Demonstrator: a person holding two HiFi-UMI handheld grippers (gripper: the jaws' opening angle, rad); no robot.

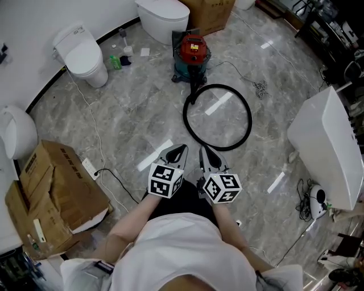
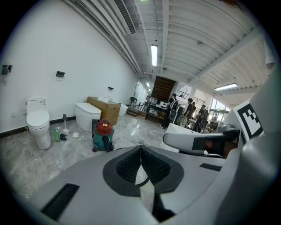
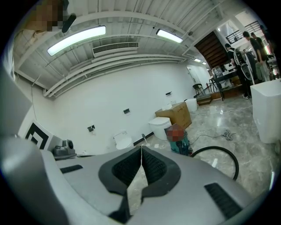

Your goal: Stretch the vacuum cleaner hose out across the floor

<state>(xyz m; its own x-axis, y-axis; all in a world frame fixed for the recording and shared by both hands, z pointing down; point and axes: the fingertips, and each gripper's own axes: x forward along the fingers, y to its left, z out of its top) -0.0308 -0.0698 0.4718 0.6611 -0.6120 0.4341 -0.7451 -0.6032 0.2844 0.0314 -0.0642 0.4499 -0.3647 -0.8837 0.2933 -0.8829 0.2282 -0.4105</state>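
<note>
**Hose coiled, both grippers shut and empty**

Largest first. Grey marble floor [image 1: 136, 113], curved white wall along its far-left edge. Large white fixture [image 1: 330, 136] at the floor's right edge (can't tell what it is). Battered cardboard box [image 1: 57, 190] at the left edge, flaps open. Two toilets against the far wall: one [image 1: 85, 57] at far left, a second [image 1: 164, 17] further along, beside another carton [image 1: 209, 14].

The vacuum cleaner [image 1: 192, 55] has a red top and teal body. It stands near the far edge of the floor, just in front of the second toilet. Its hose [image 1: 219, 86] runs off the front of the unit and lies on the open middle of the floor as one round black loop, between the vacuum and me.

My left gripper [image 1: 180, 150] has its jaws pressed together with nothing between them. My right gripper [image 1: 205, 153] is the same, closed on nothing. They're side by side, tips pointing at the near arc of the loop, close to it, not touching it.

Small stuff: white power strip [image 1: 90, 169] with a black cord by the box, green bottle [image 1: 115, 61] at the wall between the toilets.
</note>
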